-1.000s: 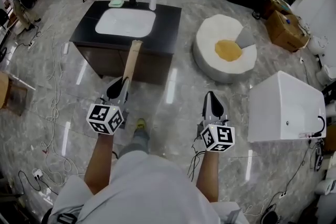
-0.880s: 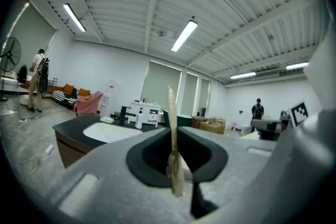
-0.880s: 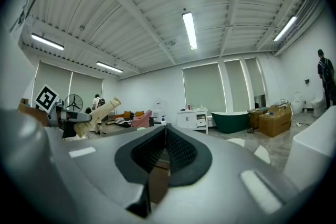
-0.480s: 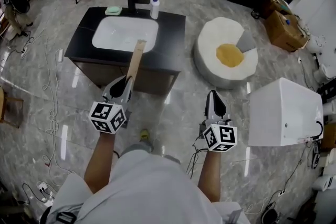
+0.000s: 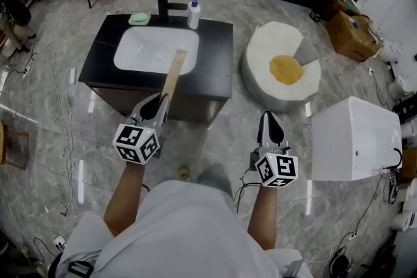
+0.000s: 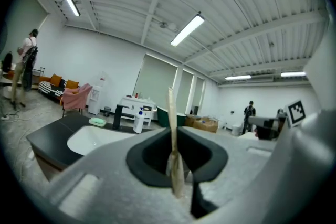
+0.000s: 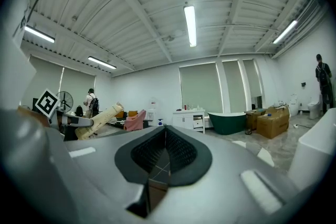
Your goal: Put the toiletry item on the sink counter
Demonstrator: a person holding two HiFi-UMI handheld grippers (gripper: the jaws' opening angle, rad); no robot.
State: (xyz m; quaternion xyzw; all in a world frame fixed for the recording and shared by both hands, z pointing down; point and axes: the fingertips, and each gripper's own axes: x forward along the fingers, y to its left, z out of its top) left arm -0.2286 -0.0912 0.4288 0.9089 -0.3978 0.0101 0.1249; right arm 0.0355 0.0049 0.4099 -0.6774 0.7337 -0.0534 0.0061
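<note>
The beige toiletry tube (image 5: 172,78) is sitting clamped by its near end between the left gripper's (image 5: 159,101) jaws. It is slanting up the frame, its far end overlapping the white basin (image 5: 146,52) of the black sink counter (image 5: 215,42) in the upper middle of the head view. Any print on it is too small to read. At lower right, the right gripper (image 5: 269,119) is hanging with its jaws pressed together on nothing. A pump bottle (image 5: 193,13), a black faucet (image 5: 171,4) and green soap (image 5: 139,19) are standing along the counter's back edge.
</note>
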